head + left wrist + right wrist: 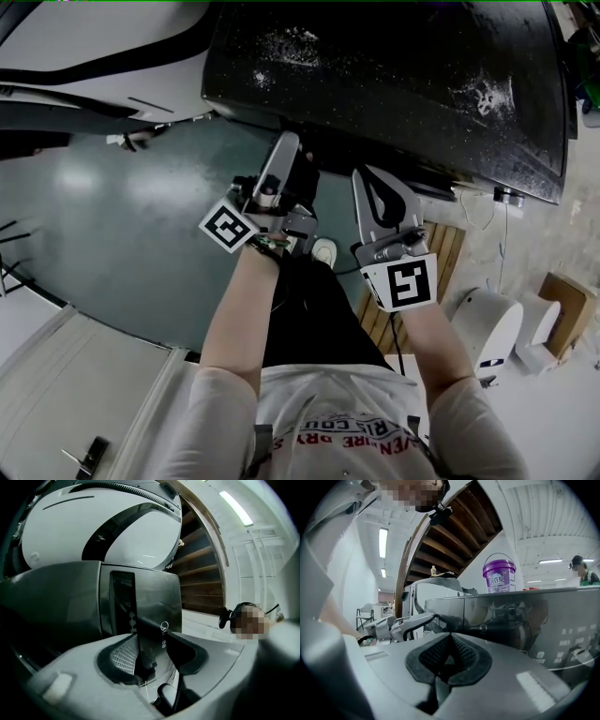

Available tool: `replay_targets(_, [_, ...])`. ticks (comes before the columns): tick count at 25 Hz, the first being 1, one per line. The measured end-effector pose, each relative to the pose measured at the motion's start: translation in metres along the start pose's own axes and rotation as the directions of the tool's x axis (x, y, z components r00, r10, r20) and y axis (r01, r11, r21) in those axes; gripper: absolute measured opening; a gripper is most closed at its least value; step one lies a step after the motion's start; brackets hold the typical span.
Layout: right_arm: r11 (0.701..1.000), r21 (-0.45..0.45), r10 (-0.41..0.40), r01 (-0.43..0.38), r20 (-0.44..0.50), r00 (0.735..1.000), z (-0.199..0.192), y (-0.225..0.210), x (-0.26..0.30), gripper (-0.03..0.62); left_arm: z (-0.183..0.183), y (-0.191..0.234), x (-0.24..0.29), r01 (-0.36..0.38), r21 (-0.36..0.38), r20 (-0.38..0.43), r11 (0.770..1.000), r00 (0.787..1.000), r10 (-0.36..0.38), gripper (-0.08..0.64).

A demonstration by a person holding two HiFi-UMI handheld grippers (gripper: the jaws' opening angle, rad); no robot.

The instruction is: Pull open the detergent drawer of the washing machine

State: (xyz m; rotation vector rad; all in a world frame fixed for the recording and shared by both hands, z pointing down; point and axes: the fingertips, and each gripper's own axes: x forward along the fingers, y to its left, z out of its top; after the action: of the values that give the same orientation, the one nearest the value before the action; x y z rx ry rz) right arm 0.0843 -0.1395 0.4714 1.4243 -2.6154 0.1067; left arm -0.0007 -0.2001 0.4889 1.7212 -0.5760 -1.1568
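One detergent drawer (157, 616), glossy and dark, sits at the top front of the single washing machine (394, 84); your left gripper (145, 656) has its two jaws closed on the drawer's front edge; your right gripper (449, 657), second of the pair, hangs just beside it, jaws pressed together on nothing; one purple bucket (499, 576) shows above the machine's edge; one person (582, 570) stands well behind.

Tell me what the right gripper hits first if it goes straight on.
Most likely the washing machine's glossy front panel, directly ahead of the right gripper and its shut, empty jaws; the gap to it is hard to judge.
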Motion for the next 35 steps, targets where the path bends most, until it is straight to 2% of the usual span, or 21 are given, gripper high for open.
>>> replay_targets(11, [1.000, -0.030, 0.008, -0.008, -0.006, 1.000, -0.010, -0.004, -0.004, 0.000, 0.000, 0.002, -0.003, 0.039, 0.004, 0.022, 0.999, 0.999, -0.039, 0.160])
replay_targets(28, [1.000, -0.027, 0.010, -0.009, 0.015, 1.000, -0.010, -0.013, -0.002, 0.000, 0.001, 0.002, -0.006, 0.080, 0.031, 0.046, 0.996, 0.996, -0.082, 0.124])
replay_targets(32, [1.000, -0.027, 0.008, -0.008, 0.013, 1.000, -0.009, -0.016, -0.004, 0.000, -0.003, -0.005, -0.020, 0.107, 0.041, 0.051, 0.993, 0.993, -0.109, 0.115])
replay_targets(35, [1.000, -0.023, 0.013, -0.013, 0.011, 1.000, -0.011, -0.016, -0.003, 0.000, -0.004, -0.010, -0.027, 0.099, 0.053, 0.040, 0.994, 0.994, -0.102, 0.119])
